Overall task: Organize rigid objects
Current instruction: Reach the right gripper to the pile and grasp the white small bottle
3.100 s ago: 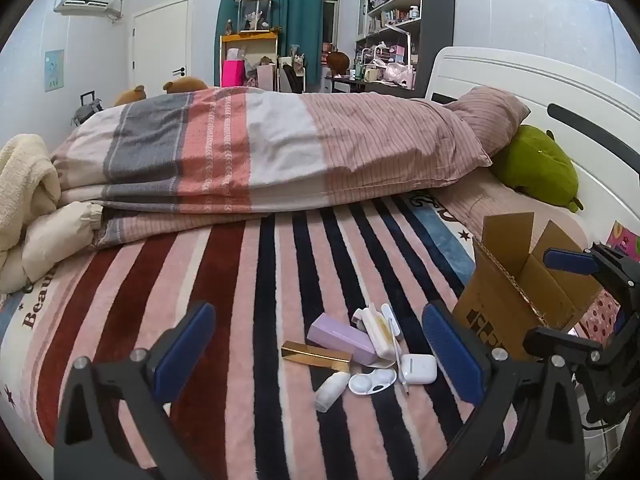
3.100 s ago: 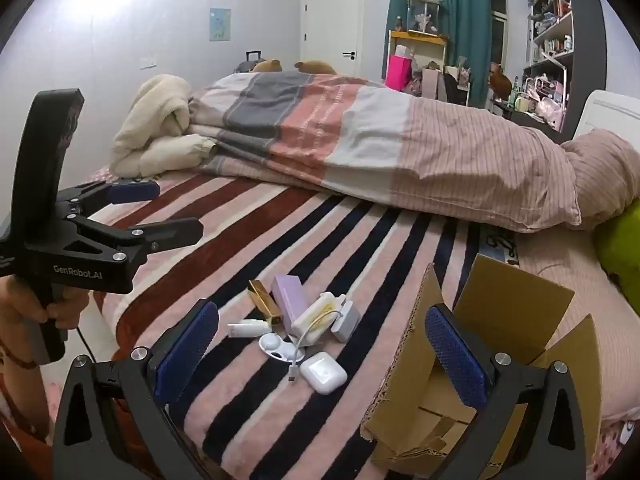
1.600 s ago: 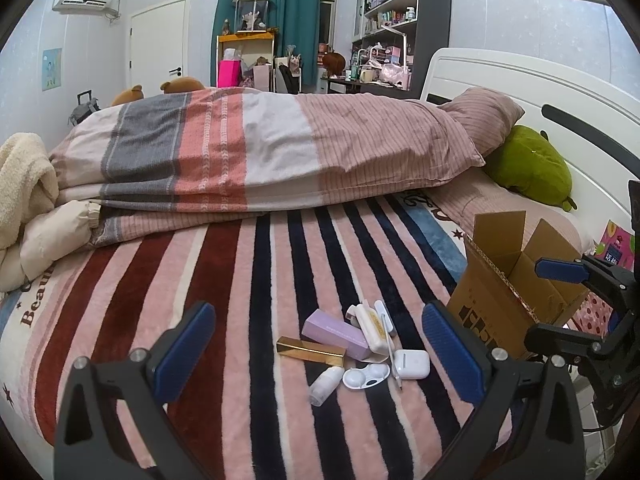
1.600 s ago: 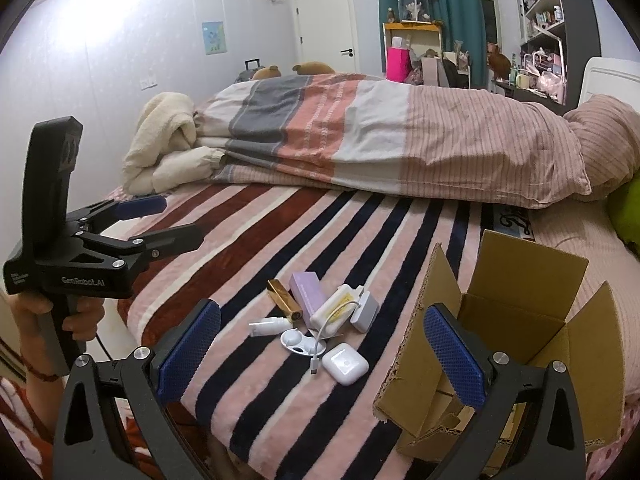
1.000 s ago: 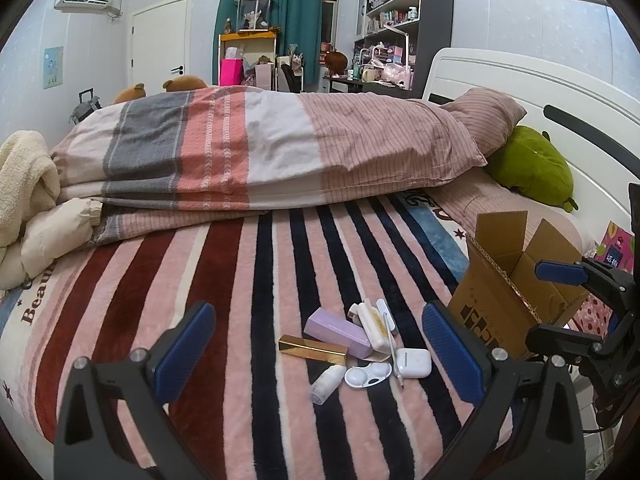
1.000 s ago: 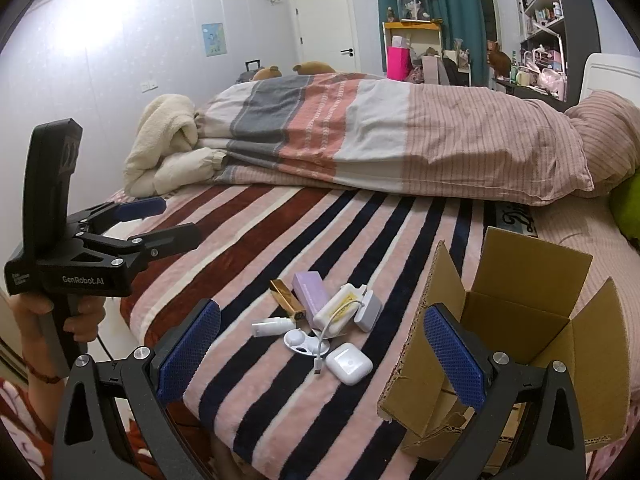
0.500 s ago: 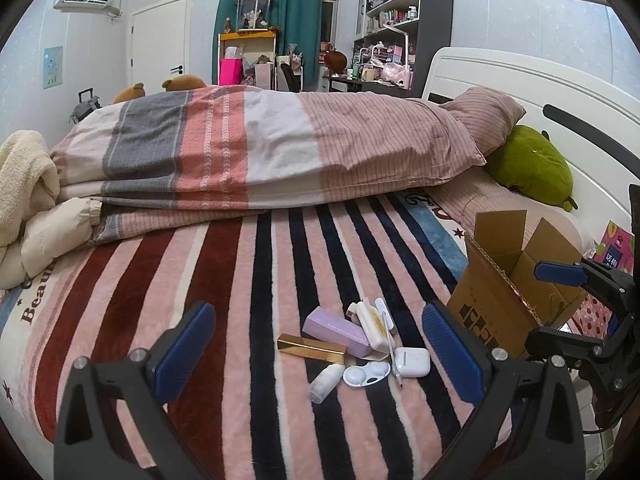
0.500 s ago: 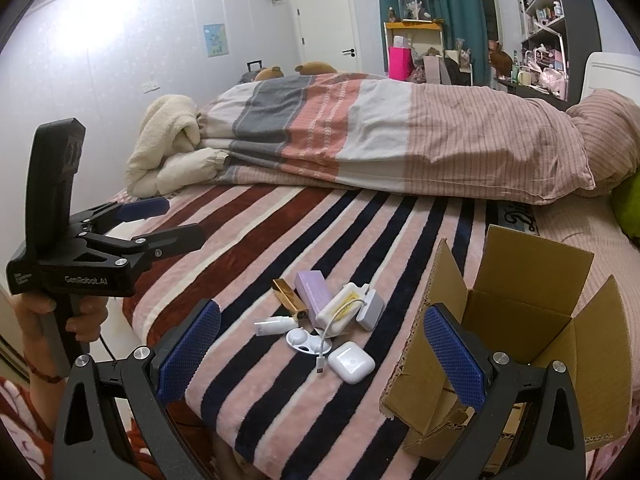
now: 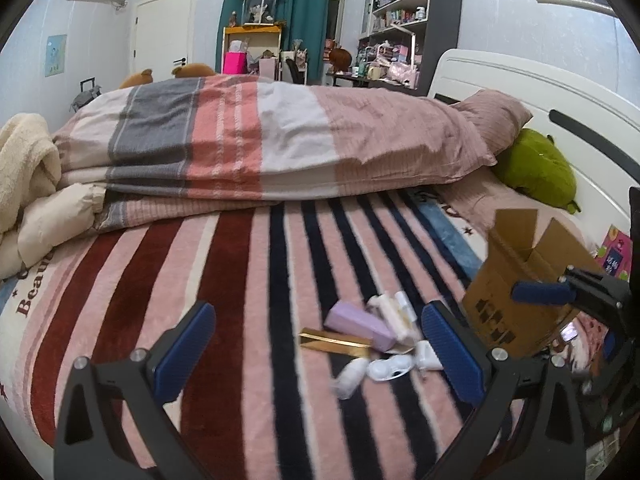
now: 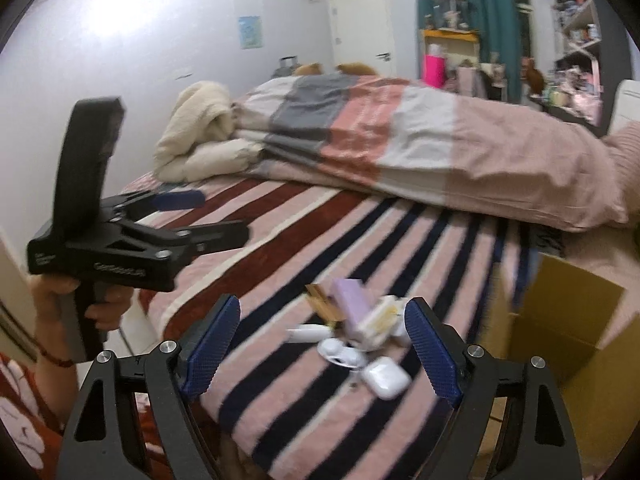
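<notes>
While both my left gripper (image 9: 316, 350) and right gripper (image 10: 322, 346) hang with jaws spread and empty, the small items (image 10: 360, 332) lie heaped on the bed (image 9: 240, 280). Cardboard box (image 10: 568, 320) sits open just right of them, likely to receive them.

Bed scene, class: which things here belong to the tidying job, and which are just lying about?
Job: purple box, gold bar, white earbud case, white tube, cardboard box.
Lying about: folded duvet, green plush, cream blanket.
</notes>
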